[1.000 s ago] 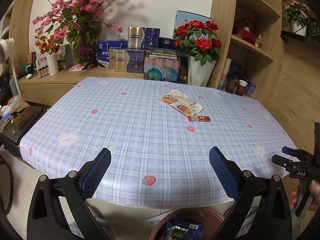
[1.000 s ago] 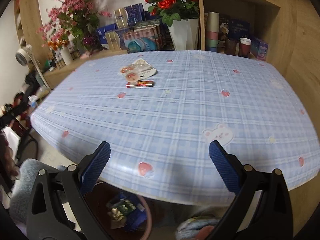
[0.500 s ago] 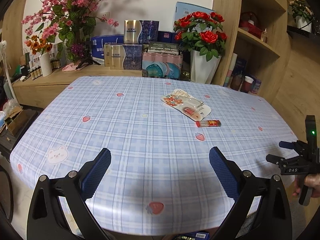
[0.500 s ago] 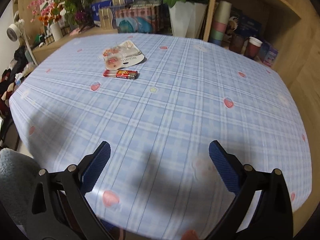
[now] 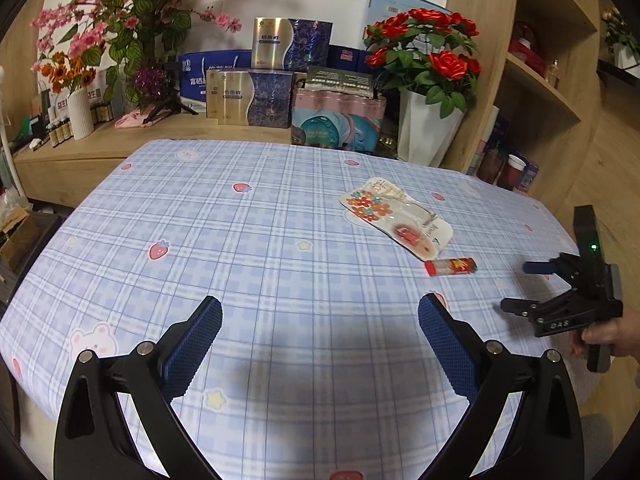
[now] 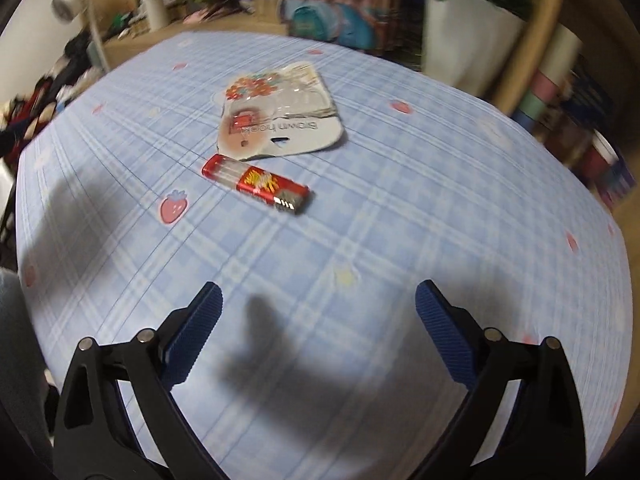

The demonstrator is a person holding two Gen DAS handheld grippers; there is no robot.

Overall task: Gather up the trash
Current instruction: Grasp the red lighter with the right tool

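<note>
A small red tube-shaped package [image 6: 256, 184] lies on the blue plaid tablecloth, also seen in the left wrist view [image 5: 451, 267]. Just beyond it lies a flat white wrapper with a flower print [image 6: 280, 114], also seen in the left wrist view [image 5: 396, 216]. My right gripper [image 6: 318, 310] is open and empty above the cloth, short of the tube; it also shows in the left wrist view [image 5: 516, 286]. My left gripper [image 5: 320, 320] is open and empty over the near middle of the table.
The tablecloth-covered table [image 5: 200, 240] ends close in front of me. Behind it a wooden sideboard carries boxes [image 5: 248, 98], a white vase of red roses [image 5: 428, 128] and pink flowers [image 5: 120, 12]. Wooden shelves [image 5: 552, 92] stand at the right.
Both grippers have moved forward from the table's near edge out over the cloth. The right one has come much closer to the tube and wrapper. The bin below has left view.
</note>
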